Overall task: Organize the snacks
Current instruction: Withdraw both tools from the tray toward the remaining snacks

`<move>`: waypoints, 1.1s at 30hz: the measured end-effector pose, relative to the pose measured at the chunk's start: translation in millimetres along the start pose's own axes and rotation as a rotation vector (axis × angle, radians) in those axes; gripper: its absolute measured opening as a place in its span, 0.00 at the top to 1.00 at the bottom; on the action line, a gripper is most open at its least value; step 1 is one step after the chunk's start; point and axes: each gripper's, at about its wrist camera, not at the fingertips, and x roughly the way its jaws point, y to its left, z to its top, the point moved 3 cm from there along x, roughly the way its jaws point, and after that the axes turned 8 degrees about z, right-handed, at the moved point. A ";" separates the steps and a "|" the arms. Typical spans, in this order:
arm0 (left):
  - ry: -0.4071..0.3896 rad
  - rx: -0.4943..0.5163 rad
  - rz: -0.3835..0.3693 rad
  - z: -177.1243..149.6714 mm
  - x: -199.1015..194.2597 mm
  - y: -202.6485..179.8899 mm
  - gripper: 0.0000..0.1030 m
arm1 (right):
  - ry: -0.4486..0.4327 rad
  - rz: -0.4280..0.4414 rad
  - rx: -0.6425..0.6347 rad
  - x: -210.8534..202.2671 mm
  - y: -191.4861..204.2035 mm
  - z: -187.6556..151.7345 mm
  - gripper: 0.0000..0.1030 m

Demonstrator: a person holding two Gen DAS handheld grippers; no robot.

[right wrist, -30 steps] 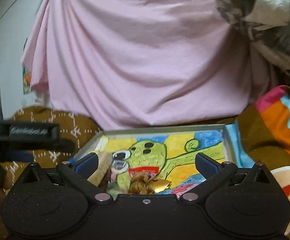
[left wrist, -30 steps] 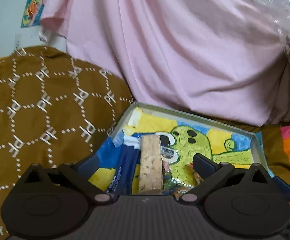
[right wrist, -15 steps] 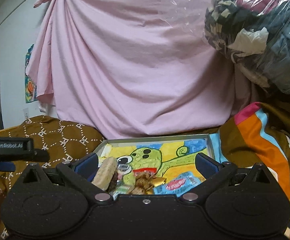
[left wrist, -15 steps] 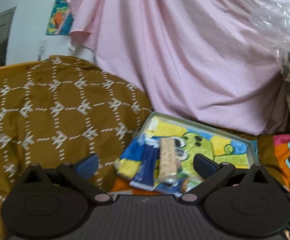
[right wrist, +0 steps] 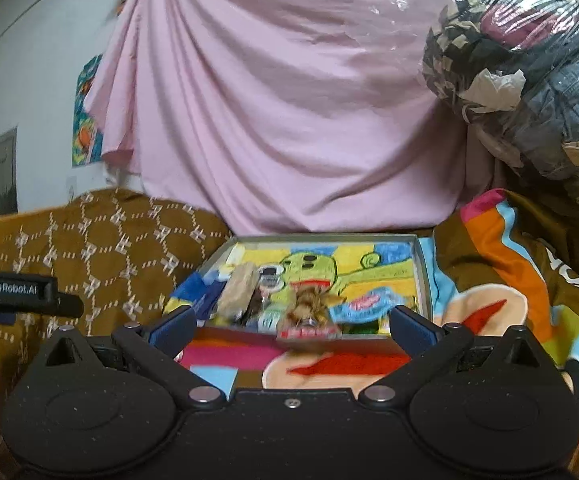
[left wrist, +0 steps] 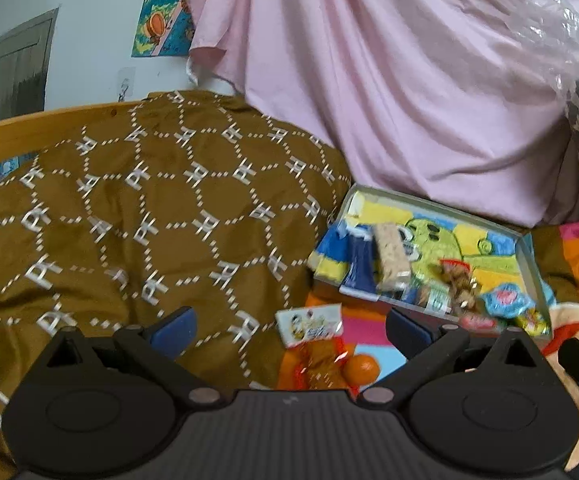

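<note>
Both grippers, left (left wrist: 287,330) and right (right wrist: 291,326), spread and empty; the packet (left wrist: 310,325) just ahead of the left looks light, crinkly, slippery, best pinched across its flat top.

Pink sheet (right wrist: 289,120) hangs draped over white wall (left wrist: 81,8); left of sheet, colourful poster (left wrist: 165,12); further left, grey framed panel (left wrist: 13,68); below sheet, brown patterned cover (left wrist: 149,220) over wooden rail (left wrist: 29,128); right of sheet, plastic-wrapped bundle (right wrist: 529,72).

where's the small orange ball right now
In the left wrist view, the orange ball lies on the colourful blanket, outside the tray, beside a red-wrapped snack.
</note>
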 end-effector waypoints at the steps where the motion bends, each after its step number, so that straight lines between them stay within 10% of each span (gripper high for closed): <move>1: 0.004 -0.001 -0.001 -3.9 -1.0 4.1 0.00 | 0.010 0.003 -0.006 -2.4 3.8 -2.8 0.01; 18: 0.126 0.067 0.004 -65.8 -1.1 38.4 0.00 | 0.285 0.078 -0.063 -5.3 42.5 -60.4 0.01; 33: 0.161 0.139 -0.018 -81.6 10.0 36.5 0.00 | 0.358 0.088 -0.077 14.7 48.6 -73.9 0.01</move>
